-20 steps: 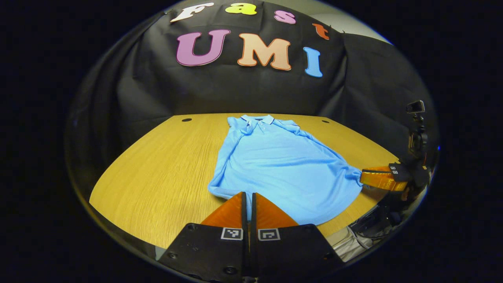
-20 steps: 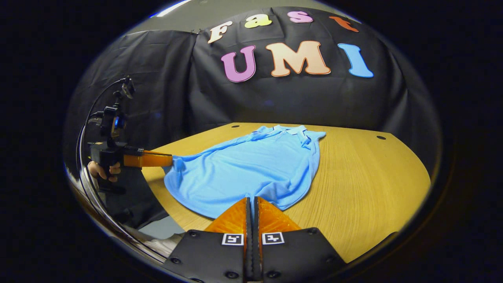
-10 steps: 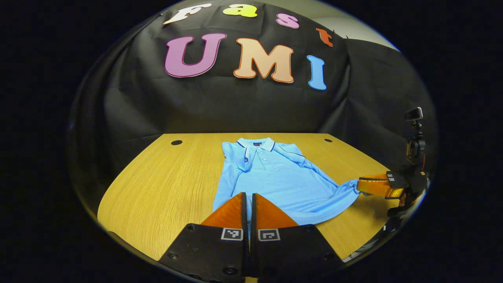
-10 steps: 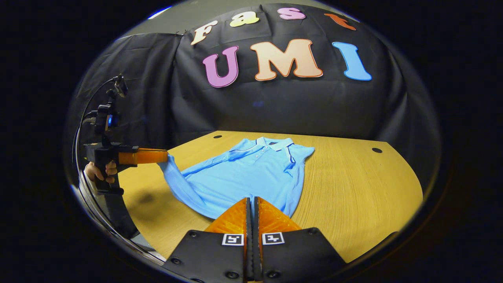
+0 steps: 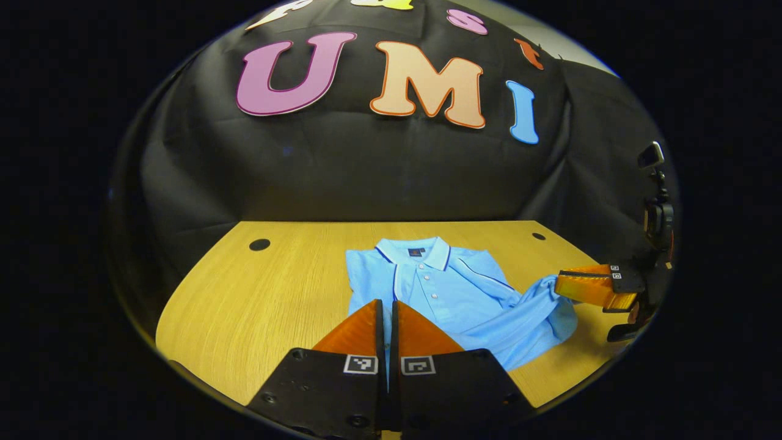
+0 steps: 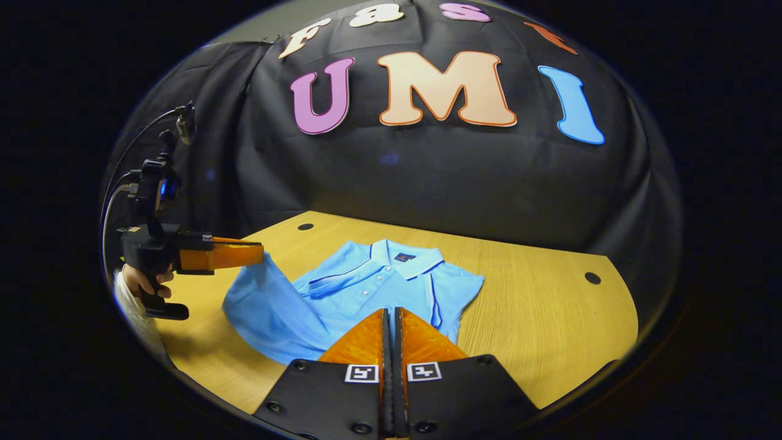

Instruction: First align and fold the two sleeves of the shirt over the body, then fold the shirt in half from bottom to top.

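Note:
The light blue polo shirt (image 5: 440, 284) lies collar-up on the wooden table (image 5: 275, 299), sleeves folded in, its lower part raised off the wood. In the left gripper view my left gripper (image 5: 387, 304) is shut on the shirt's bottom hem just in front of the collar. Farther right in that view, the right gripper (image 5: 559, 286) pinches the other hem corner, with cloth bunched beneath it. In the right gripper view my right gripper (image 6: 391, 311) is shut on the hem over the shirt (image 6: 366, 284). The left gripper (image 6: 259, 255) holds its corner aloft at the left.
The table (image 6: 537, 311) has small dark holes near its back corners (image 5: 259, 244) (image 6: 591, 278). A hand (image 6: 143, 282) grips the left gripper's handle at the table's left edge. Black cloth walls the booth behind the table.
Both grippers have carried the bottom hem up and forward toward the collar. The shirt's visible length has shortened and its lower half now drapes over the upper half.

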`<action>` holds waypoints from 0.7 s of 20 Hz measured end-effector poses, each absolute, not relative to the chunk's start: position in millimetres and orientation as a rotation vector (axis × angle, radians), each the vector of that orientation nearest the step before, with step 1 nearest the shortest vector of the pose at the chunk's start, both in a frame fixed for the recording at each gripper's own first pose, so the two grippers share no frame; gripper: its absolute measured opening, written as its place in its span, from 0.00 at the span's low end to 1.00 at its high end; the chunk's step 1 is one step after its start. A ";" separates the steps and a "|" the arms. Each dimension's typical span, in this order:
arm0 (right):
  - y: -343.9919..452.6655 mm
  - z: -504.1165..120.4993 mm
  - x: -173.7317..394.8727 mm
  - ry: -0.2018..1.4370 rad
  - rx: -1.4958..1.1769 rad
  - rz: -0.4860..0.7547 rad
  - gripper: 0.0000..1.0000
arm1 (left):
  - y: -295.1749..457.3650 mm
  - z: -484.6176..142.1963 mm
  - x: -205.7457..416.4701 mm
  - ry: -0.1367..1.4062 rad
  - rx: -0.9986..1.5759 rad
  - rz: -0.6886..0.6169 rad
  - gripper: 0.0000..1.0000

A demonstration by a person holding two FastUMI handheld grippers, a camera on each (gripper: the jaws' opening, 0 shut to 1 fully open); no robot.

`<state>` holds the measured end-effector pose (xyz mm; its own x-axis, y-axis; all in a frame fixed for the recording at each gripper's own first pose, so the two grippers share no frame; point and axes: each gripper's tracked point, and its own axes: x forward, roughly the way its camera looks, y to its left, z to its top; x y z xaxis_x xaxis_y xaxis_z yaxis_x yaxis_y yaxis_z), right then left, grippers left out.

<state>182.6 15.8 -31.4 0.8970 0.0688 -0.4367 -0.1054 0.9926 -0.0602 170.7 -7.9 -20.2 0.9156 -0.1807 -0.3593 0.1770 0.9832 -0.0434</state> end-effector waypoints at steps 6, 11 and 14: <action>-23.2 -38.0 265.3 0.475 -0.060 -0.013 0.02 | -0.7 -15.2 247.4 0.365 -0.007 -0.101 0.00; -54.0 -67.0 309.5 0.513 -0.035 -0.089 0.03 | 15.9 -30.4 303.7 0.368 0.023 -0.026 0.00; -62.8 -85.3 327.3 0.529 -0.027 -0.110 0.03 | 20.4 -46.2 326.9 0.380 0.028 -0.011 0.00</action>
<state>327.3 -62.8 -85.3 0.8576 -0.1119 -0.5020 0.0977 0.9937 -0.0545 326.9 20.4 -46.2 0.9286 -0.0055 -0.3711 0.0160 0.9996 0.0252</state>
